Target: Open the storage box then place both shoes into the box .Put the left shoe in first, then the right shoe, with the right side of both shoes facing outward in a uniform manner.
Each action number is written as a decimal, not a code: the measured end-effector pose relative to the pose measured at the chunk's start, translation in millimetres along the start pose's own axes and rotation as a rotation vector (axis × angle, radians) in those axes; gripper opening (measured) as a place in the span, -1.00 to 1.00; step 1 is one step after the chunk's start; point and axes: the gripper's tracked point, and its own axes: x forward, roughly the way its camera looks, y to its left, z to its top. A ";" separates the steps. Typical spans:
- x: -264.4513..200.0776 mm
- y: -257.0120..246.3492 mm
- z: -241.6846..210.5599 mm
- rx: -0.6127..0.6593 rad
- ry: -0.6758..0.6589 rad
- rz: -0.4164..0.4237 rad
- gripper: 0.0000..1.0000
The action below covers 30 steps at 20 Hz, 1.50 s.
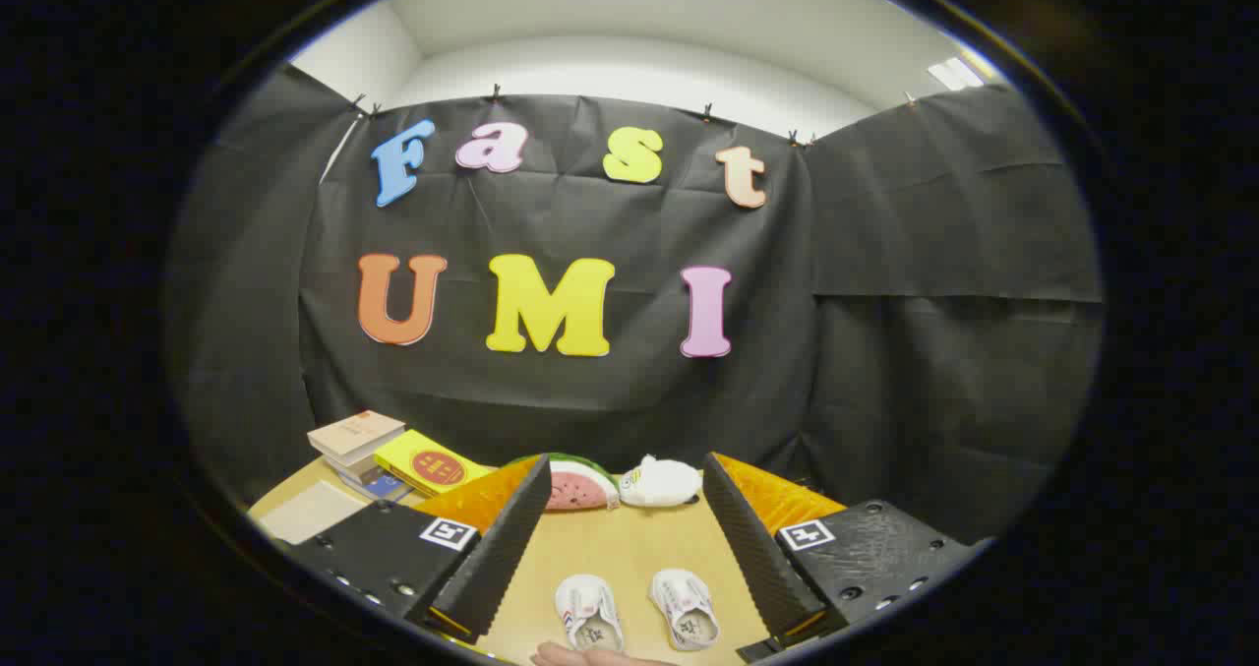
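white shoes [634, 612] lie side by side between the wide-apart jaws, untouched.

Shoes [634, 612] between spread tool [625, 558] fingers

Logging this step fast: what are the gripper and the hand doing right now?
Gripper: open, fingers spread wide, holding nothing.
Hand: by the two white shoes; grip cannot be told.
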 end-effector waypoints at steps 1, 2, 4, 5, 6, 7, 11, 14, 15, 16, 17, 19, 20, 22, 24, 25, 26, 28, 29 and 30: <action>4.4 0.6 1.1 -0.002 -0.004 0.003 0.92; 7.7 3.1 0.3 -0.005 -0.005 0.009 0.92; 10.9 7.2 -6.8 -0.018 0.012 0.021 0.92; 10.7 9.1 -8.6 -0.015 0.012 0.030 0.91; 11.1 8.0 -8.2 -0.013 0.006 0.029 0.91; 11.6 6.3 -9.4 -0.013 0.004 0.025 0.91; 9.0 5.0 -22.7 -0.005 0.030 0.028 0.91; 8.2 4.2 -26.3 -0.003 0.037 0.034 0.91; 7.0 4.2 -27.9 -0.004 0.040 0.037 0.92; 6.7 5.2 -29.7 -0.004 0.043 0.040 0.91; 7.3 6.3 -31.2 -0.002 0.047 0.040 0.91; 7.2 9.5 -39.7 0.009 0.070 0.044 0.92; 7.4 10.5 -46.0 0.014 0.087 0.044 0.91; 8.5 8.9 -53.0 0.026 0.111 0.036 0.91; 7.6 9.8 -62.6 0.035 0.128 0.038 0.91; 8.2 13.5 -70.8 0.031 0.143 0.052 0.92; 9.4 18.1 -82.1 0.026 0.162 0.072 0.91; 16.7 29.6 -103.7 0.033 0.214 0.116 0.91; 20.8 38.8 -120.8 0.049 0.261 0.141 0.90; 24.8 49.9 -135.5 0.075 0.319 0.177 0.90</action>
